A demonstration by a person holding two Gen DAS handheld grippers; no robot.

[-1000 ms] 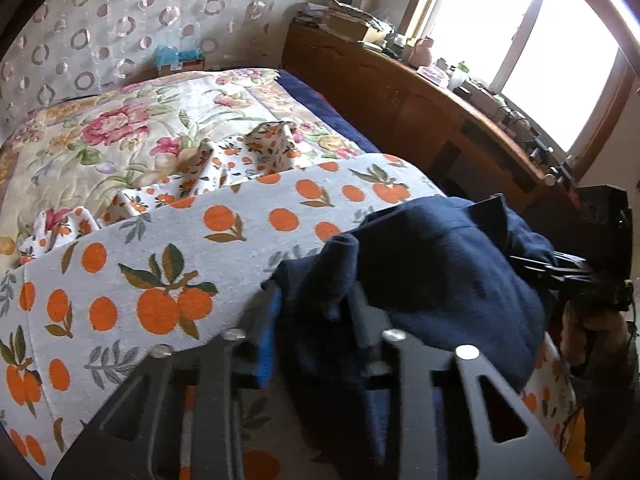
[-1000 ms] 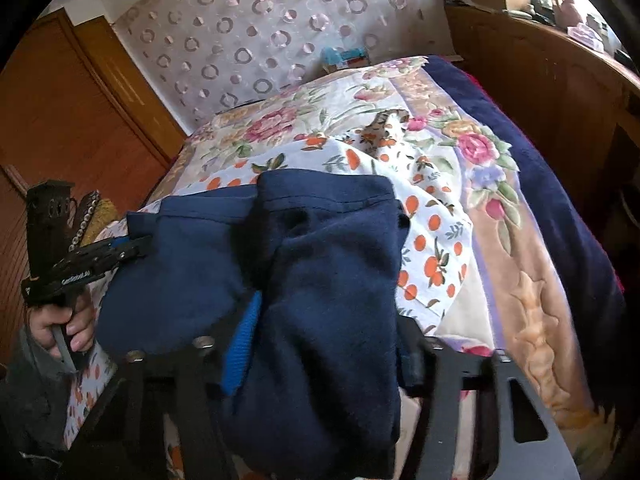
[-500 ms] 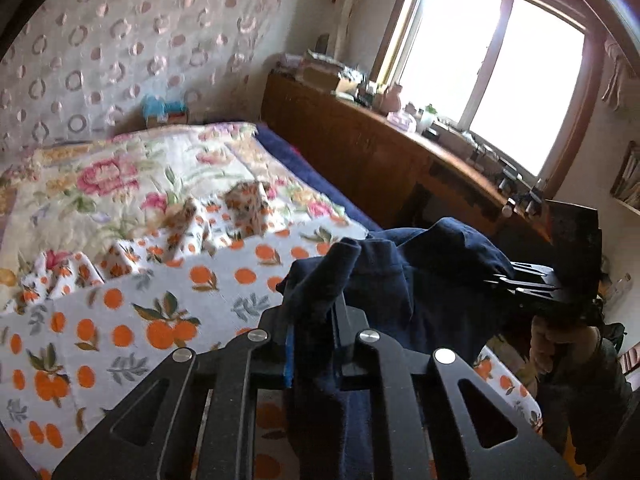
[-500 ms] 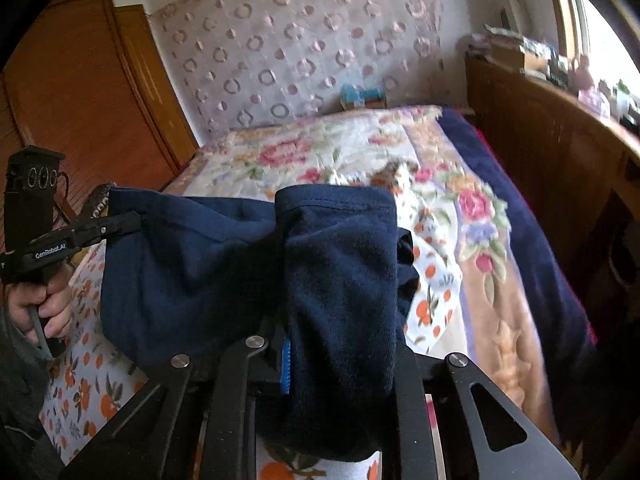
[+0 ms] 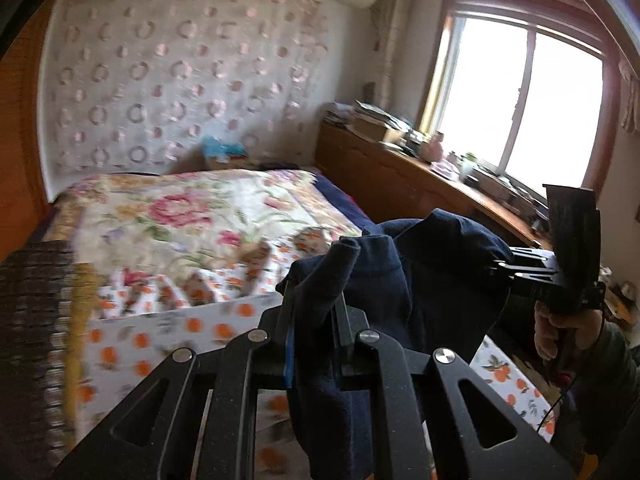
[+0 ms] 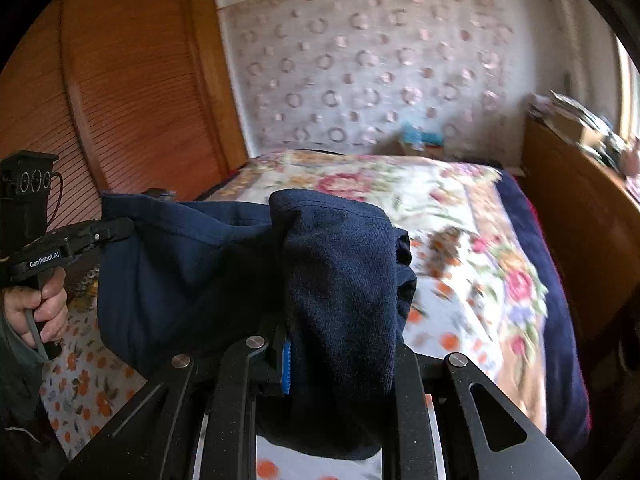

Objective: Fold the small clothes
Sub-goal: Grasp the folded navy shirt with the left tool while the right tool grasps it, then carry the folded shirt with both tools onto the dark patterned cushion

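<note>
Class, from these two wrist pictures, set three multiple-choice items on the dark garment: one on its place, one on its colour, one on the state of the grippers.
1. Where is the navy blue fleece garment?
A. Flat on the bed
B. Hanging between both grippers
C. On the wooden desk

2. What colour are the fruit prints on the white sheet?
A. Orange
B. Purple
C. Black

3. How do the jaws of the left gripper and the right gripper stand?
A. Both wide open
B. One open
C. Both shut on cloth

Key: B, the cloth hangs clear above the sheet; A, orange rounds show; C, fabric is pinched in each.
</note>
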